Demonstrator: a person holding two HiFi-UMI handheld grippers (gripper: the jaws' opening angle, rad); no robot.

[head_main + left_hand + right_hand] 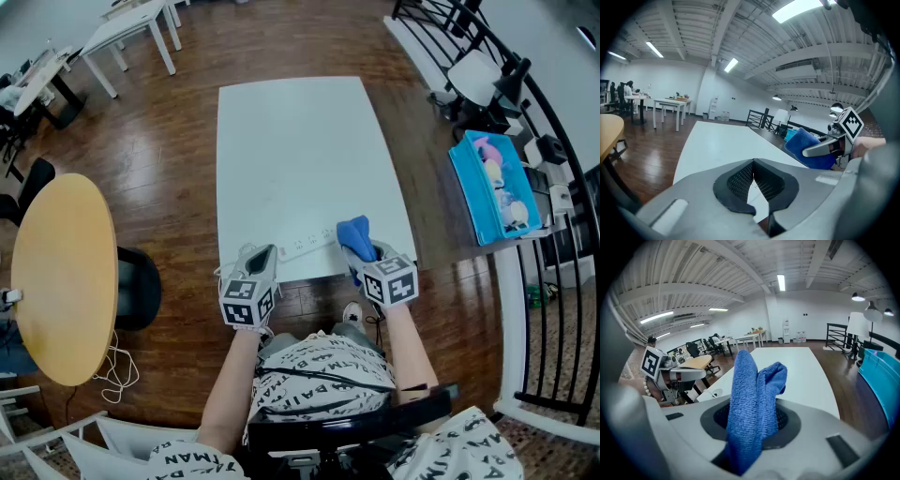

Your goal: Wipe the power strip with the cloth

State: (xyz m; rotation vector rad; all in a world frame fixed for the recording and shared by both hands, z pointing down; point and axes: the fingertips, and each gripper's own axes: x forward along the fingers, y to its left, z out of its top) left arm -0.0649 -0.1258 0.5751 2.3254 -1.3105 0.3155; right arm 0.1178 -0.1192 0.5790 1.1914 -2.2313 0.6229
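We have the strip [305,246] on the table [300,131], along its near edge. The left gripper [262,255] sits at the strip's left end and the right gripper [362,253] at its right end, with the strip between them. The cloth [353,231] is in the right gripper's jaws, over the strip's right end; touching or not, we can't tell. A round table [61,272] stands left of the table, a chair [141,286] just beside its right edge. A box [487,192] lies right of the table, by the railing [562,216]. Some desks [131,28] stand behind, far left.
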